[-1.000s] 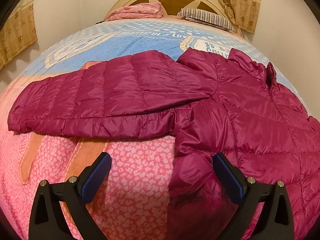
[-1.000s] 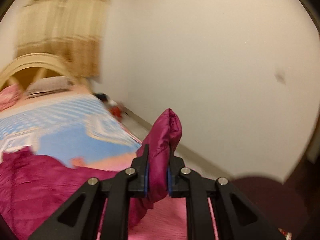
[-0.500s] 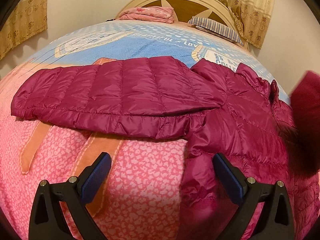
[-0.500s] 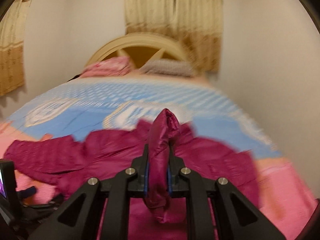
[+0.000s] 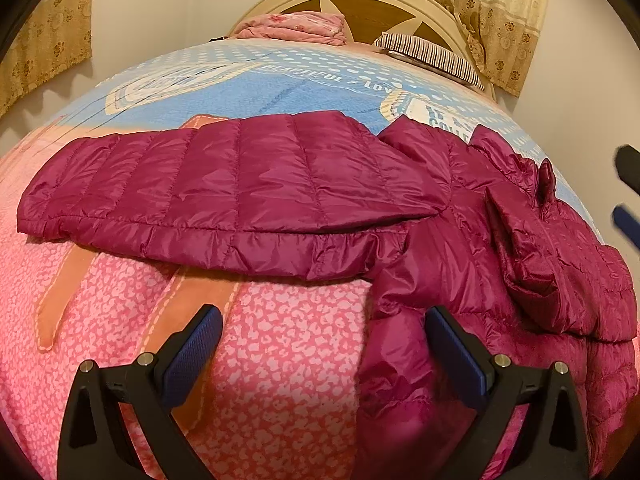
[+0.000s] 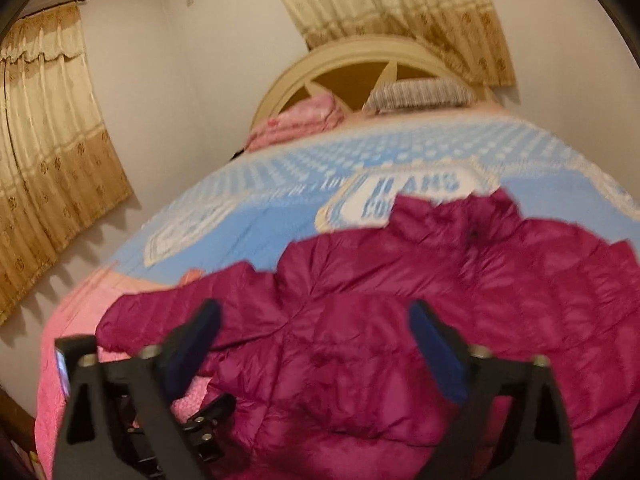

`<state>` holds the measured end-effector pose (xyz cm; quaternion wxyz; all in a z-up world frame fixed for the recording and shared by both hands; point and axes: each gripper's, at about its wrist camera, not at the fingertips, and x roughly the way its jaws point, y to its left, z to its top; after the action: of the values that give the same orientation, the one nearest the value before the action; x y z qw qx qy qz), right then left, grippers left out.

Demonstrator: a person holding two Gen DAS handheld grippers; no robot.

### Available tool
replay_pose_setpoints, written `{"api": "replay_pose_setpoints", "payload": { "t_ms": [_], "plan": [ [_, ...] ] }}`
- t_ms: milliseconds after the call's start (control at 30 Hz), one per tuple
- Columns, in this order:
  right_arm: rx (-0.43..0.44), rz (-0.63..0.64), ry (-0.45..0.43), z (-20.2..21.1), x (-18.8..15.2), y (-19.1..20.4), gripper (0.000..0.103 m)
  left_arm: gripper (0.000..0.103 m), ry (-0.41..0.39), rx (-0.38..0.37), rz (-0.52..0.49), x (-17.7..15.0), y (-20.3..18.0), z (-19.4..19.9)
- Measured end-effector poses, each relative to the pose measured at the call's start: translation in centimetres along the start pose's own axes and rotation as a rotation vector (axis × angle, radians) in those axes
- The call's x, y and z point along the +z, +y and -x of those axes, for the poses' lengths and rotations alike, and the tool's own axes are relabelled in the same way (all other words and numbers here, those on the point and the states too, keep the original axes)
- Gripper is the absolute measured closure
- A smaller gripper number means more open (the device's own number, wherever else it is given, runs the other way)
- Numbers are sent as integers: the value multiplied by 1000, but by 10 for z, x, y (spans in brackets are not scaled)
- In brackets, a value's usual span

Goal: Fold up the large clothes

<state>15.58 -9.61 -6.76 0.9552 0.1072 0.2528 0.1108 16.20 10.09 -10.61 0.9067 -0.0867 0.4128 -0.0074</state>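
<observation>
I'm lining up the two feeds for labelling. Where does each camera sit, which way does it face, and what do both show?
Left wrist: on the left claw, looking down the bed at the magenta puffer jacket and its spread sleeve; both open fingers show.
Right wrist: on the right claw, just opened, nothing between its fingers, over the jacket's body, facing the headboard.
Shared: jacket, headboard, striped pillow, curtains.

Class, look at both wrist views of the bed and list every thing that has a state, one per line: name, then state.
Puffer jacket: lying on the bed, one sleeve folded onto the body, the other stretched out.
Left hand-held gripper: open, empty.
Right hand-held gripper: just opened, nothing between its pads.
Curtains: drawn.
Pink blanket: folded by the headboard.
</observation>
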Motion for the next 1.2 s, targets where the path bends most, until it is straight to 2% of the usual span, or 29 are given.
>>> {"api": "replay_pose_setpoints", "payload": {
  "t_ms": [33, 67, 100, 167, 200, 233, 333, 467, 567, 600, 667, 733, 833, 933, 1000, 1067, 1200],
  "plan": [
    [-49, -11, 16, 4, 3, -10, 45, 1, 1, 2, -1, 0, 0, 0],
    [-93, -27, 40, 2, 3, -20, 51, 1, 1, 2, -2, 0, 0, 0],
    [-123, -42, 62, -1, 3, -28, 62, 1, 2, 5, -4, 0, 0, -1],
    [-180, -89, 146, -13, -9, -47, 65, 1, 3, 12, -9, 0, -1, -1],
    [-178, -98, 177, -19, -15, -51, 65, 1, 4, 14, -10, 0, -1, -1],
    [-158, -105, 230, -29, -26, -50, 65, 1, 4, 14, -10, 0, -2, -1],
    [-87, -106, 303, -54, -44, -33, 65, 1, 5, 18, -14, 0, -3, -1],
    [-19, -125, 318, -74, -43, -7, 65, 1, 13, 31, -25, 0, -6, -4],
    [1, -126, 321, -72, -36, -5, 64, 1, 12, 18, -36, 1, -8, 0],
    [12, -131, 314, -68, -33, -10, 64, 1, 9, 6, -53, 3, -10, 2],
    [14, -132, 243, -44, -17, -20, 64, 1, 3, 17, -110, 10, -20, 10],
    [-30, -116, 171, -24, 1, -38, 62, 1, -34, 35, -160, 21, -33, 24],
    [-157, -121, 89, 3, 24, -75, 62, 1, -128, 29, -220, 43, -63, 48],
    [-306, -204, 37, 23, 33, -127, 62, 1, -182, 38, -272, 55, -93, 49],
    [-370, -287, 11, 30, 28, -158, 60, 1, -196, 69, -276, 57, -104, 39],
    [-398, -341, 49, 25, 15, -184, 60, 1, -172, 120, -277, 56, -114, 16],
    [-408, -342, 150, -1, -15, -197, 60, 1, -90, 224, -243, 49, -112, -22]
  ]
}}
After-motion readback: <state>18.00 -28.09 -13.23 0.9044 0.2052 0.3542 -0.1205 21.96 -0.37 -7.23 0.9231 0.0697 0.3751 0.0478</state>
